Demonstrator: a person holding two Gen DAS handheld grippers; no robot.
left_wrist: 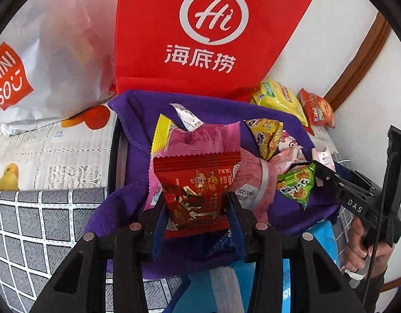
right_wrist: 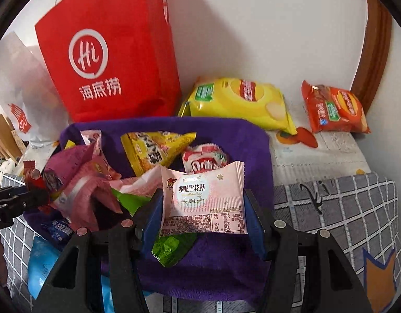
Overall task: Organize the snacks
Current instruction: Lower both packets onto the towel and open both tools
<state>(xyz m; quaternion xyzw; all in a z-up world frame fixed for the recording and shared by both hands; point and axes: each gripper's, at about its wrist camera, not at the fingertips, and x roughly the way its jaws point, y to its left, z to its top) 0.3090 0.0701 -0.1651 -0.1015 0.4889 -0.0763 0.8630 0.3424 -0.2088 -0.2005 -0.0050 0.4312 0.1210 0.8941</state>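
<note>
Between left tongs (left_wrist: 198, 206), red snack packet (left_wrist: 198, 182)

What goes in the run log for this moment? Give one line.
left gripper: shut on red snack packet | right gripper: shut on pink snowflake crisp packet | both over purple cloth

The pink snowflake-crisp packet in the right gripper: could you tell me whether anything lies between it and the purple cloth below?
Yes. A green snack packet lies on the purple cloth directly beneath the pink snowflake-crisp packet held in the right gripper; bare cloth shows to its right.
</note>
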